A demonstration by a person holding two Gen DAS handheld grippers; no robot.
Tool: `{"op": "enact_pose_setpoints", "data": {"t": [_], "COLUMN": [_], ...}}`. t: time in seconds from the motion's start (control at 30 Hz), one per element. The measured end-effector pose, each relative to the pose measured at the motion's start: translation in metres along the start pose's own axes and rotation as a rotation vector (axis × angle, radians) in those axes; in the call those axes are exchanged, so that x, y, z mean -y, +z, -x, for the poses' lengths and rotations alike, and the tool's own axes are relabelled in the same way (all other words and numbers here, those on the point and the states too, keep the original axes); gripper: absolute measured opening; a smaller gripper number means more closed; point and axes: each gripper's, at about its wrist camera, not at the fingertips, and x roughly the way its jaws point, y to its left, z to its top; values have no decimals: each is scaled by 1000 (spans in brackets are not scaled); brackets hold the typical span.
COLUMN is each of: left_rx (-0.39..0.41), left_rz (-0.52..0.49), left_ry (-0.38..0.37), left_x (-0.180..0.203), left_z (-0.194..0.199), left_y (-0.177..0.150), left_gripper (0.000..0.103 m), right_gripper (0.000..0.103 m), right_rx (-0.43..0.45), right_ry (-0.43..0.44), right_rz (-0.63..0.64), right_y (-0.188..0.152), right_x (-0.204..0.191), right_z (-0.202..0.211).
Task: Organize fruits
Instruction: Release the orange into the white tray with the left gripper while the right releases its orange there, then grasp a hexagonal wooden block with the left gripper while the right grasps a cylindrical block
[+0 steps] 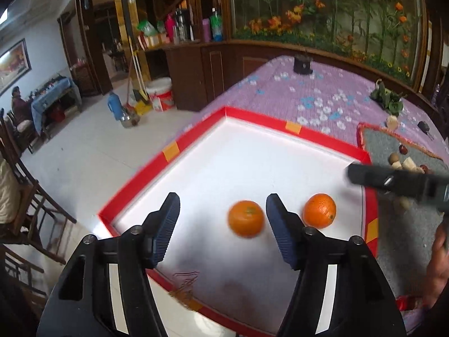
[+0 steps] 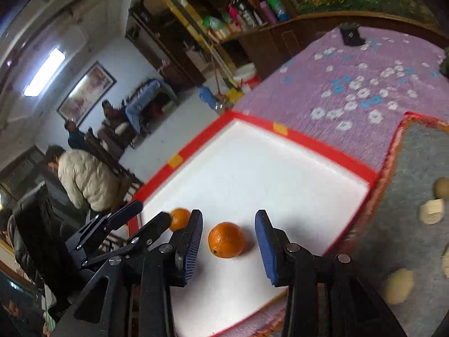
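Two oranges lie in a white tray with a red rim [image 1: 308,133] on the purple flowered tablecloth. In the left wrist view one orange [image 1: 246,218] sits on the tray floor between the fingers of my left gripper [image 1: 223,205], close to the right pad and well clear of the left one; the gripper is open. The other orange [image 1: 320,210] lies just to its right. In the right wrist view that orange [image 2: 226,240] rests between the pads of my right gripper [image 2: 229,219], with a gap on each side; this gripper is open too.
A grey mat [image 1: 393,146] with a red edge lies right of the tray and carries several small pale and dark red pieces [image 1: 401,164]. A leafy bunch [image 1: 388,98] and a dark object [image 1: 302,66] sit farther back. The table edge drops to the floor on the left; people are in the room beyond.
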Motion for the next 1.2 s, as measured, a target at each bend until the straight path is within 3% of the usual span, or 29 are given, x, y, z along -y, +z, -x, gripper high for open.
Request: {"op": "enact_pose_setpoints", "data": {"t": [0.53, 0.9, 1.0, 1.2], "left_rx": [79, 118, 109, 72], "left_rz": [-170, -324, -338, -376], "left_ry": [-42, -143, -169, -228], "left_x": [57, 108, 116, 132], "left_z": [45, 66, 63, 57], "left_y": [-2, -19, -22, -34], "left_gripper": [65, 65, 65, 65], "right_gripper": [42, 43, 44, 44], "right_rx": [265, 359, 353, 237], "right_ry": [-102, -196, -180, -128], "right_rz": [-250, -359, -396, -402], "right_y": [-27, -68, -75, -73], "right_x": [118, 170, 179, 177], "right_z": [160, 240, 246, 222]}}
